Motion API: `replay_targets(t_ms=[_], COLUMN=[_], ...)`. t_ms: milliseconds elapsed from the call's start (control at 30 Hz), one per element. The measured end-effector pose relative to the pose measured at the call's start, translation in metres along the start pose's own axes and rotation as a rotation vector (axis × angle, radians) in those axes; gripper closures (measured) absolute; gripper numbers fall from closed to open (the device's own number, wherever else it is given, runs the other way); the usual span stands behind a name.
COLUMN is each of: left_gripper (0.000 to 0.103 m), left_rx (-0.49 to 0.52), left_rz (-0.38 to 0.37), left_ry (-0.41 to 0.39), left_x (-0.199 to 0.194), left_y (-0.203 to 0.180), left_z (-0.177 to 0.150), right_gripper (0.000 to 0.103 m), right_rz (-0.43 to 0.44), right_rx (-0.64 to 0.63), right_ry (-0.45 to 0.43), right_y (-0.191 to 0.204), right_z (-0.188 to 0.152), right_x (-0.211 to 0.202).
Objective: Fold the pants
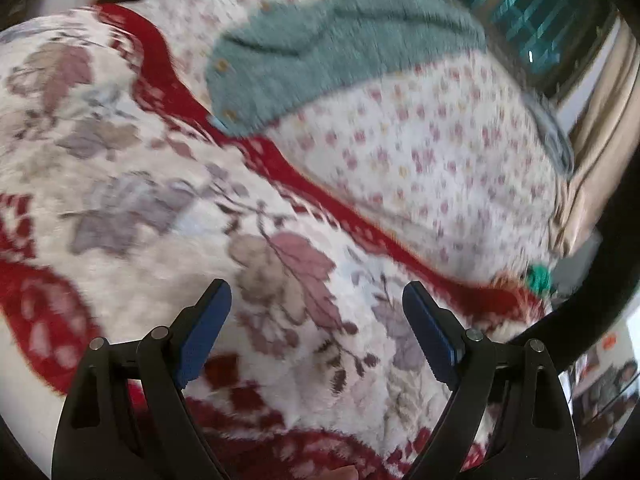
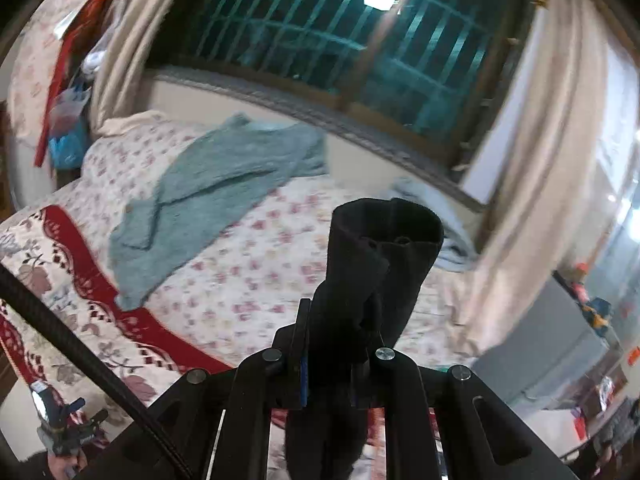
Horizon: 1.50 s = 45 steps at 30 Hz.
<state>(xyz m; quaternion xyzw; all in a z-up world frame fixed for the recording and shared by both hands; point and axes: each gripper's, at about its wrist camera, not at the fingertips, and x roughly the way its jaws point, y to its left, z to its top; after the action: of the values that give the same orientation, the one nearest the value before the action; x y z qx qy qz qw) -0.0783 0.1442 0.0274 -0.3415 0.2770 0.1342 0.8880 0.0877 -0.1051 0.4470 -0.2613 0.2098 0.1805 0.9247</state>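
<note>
Right claw clamped on black pants, left claw spread, holding nothing

No text, label, brand or number can be read in either view; the small red and orange patches at the far right are too blurred.

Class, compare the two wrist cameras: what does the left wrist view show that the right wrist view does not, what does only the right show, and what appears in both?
Only the left wrist view shows the left gripper close up, its blue-padded fingers spread open over the red-and-white floral blanket, holding nothing.

Only the right wrist view shows the right gripper shut on the black pants, bunched and lifted above the bed.

Both show the teal sweater on the small-flowered sheet, the blanket, the barred window and beige curtain.
</note>
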Motion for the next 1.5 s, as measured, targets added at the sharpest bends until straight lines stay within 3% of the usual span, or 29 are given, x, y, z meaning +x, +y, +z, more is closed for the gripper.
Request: replay_targets(t_ms=[233,400,633,667,733,833,967,1133,1233,1300,1367,1500], left_gripper=[0.015,0.015,0.015,0.015,0.015,0.015,0.015,0.015,0.015,0.015,0.015,0.015], left_rx=[-0.21,-0.251,-0.288,-0.29,-0.291,-0.288,-0.299,-0.324,-0.338,-0.334,-0.324,-0.341], left_rz=[0.058,0.035,-0.016,-0.017,-0.019,-0.015,-0.009,-0.005,-0.012,-0.012,-0.067,-0.161], left_ry=[-0.143,-0.114,-0.102,-0.097,-0.091,-0.095,-0.091,-0.072,-0.055,-0.031,0.066,0.186], left_x=[-0.059,-0.05,-0.05,-0.05,-0.05,-0.05,-0.049,-0.044,-0.039,-0.031,-0.014,0.012], left_y=[0.066,0.082,0.094,0.094,0.093,0.093,0.093,0.094,0.092,0.088,0.084,0.092], left_z=[-0.025,-0.021,-0.021,-0.021,-0.022,-0.022,-0.022,-0.024,-0.025,-0.023,-0.016,0.01], right_gripper=[0.09,0.09,0.089,0.085,0.05,0.05,0.05,0.05,0.05,0.05,0.05,0.05], right_rz=[0.261,0.407,0.503,0.524,0.622,0.721,0.762,0.711,0.7,0.744,0.822,0.965], right_rx=[-0.079,-0.161,-0.224,-0.229,-0.277,-0.323,-0.284,-0.146,0.006,0.139,0.353,0.816], right_ry=[0.074,0.165,0.265,0.285,0.335,0.287,0.236,0.283,0.365,0.438,0.503,0.519], right_y=[0.161,0.296,0.414,0.429,0.462,0.482,0.455,0.355,0.274,0.232,0.188,0.133], right_z=[0.002,-0.008,-0.032,-0.036,-0.041,-0.035,-0.027,-0.066,-0.133,-0.184,-0.251,-0.365], right_x=[0.088,0.145,0.188,0.191,0.187,0.159,0.137,0.154,0.18,0.199,0.221,0.255])
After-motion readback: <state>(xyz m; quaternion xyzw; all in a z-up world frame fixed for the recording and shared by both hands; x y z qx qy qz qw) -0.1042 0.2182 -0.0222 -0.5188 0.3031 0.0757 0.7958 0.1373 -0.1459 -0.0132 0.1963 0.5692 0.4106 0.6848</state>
